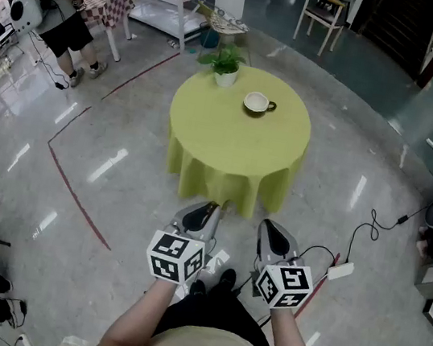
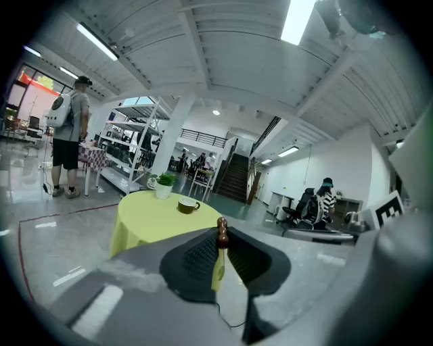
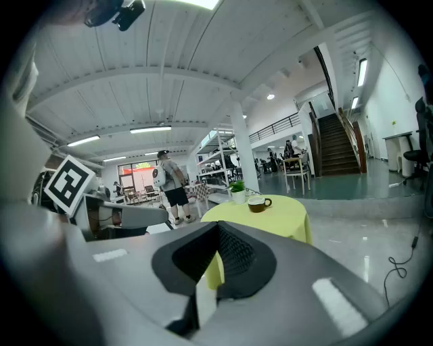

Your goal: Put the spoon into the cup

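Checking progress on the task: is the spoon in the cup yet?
Out. The spoon is clamped in the left gripper, away from the cup upright on the table.

Round yellow-green-clothed table [image 1: 228,150]: cup [image 1: 257,103], potted plant [image 1: 225,65].

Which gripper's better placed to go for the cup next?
Left. The left gripper already pinches the spoon; the right gripper is empty. Both sit about equally far from the cup.
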The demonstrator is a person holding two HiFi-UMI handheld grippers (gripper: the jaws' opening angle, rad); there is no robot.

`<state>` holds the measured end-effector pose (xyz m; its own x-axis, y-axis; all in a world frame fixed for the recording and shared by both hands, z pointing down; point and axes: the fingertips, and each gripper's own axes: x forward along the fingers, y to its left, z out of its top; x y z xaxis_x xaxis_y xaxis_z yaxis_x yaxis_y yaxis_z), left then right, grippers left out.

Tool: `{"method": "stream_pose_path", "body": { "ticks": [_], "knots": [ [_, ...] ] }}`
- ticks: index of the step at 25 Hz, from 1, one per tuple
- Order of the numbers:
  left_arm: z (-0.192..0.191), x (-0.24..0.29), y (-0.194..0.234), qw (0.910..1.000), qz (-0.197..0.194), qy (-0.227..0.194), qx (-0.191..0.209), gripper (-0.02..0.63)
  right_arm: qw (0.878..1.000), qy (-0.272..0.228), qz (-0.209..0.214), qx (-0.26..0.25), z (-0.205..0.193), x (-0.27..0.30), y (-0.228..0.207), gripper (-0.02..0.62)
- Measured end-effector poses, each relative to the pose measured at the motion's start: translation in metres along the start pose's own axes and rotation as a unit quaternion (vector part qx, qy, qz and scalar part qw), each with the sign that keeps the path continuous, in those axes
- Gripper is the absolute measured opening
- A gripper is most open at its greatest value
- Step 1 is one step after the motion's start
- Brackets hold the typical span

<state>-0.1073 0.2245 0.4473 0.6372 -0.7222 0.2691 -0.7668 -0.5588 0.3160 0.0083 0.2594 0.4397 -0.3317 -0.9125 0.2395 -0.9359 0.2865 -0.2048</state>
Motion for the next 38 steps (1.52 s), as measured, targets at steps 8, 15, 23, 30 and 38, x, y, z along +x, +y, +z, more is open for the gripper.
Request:
{"method": "stream_pose_path", "body": {
  "ticks": [8,15,23,30,38],
  "knots": [
    [0.005,0.019,0.004,0.9999,0.007,-0.001,-0.011,0.043,1.000,0.004,0.009,0.007,0.002,0.013,-0.014,-0.002],
    [0.010,0.056,0.014,0.9994,0.032,-0.007,-0.014,0.043,1.000,0.000,0.014,0.023,0.006,0.036,-0.055,0.000],
    [0.029,0.090,0.016,0.9984,0.052,-0.018,-0.010,0.043,0.999,-0.008,0.029,0.027,0.025,0.058,-0.087,0.000],
    [0.038,0.105,0.010,0.9976,0.064,-0.019,-0.018,0.043,0.999,-0.005,0.039,0.037,0.034,0.063,-0.105,0.000],
    [0.041,0.130,0.022,0.9975,0.065,-0.015,-0.020,0.043,0.999,-0.002,0.037,0.040,0.031,0.084,-0.119,0.000]
  ]
}}
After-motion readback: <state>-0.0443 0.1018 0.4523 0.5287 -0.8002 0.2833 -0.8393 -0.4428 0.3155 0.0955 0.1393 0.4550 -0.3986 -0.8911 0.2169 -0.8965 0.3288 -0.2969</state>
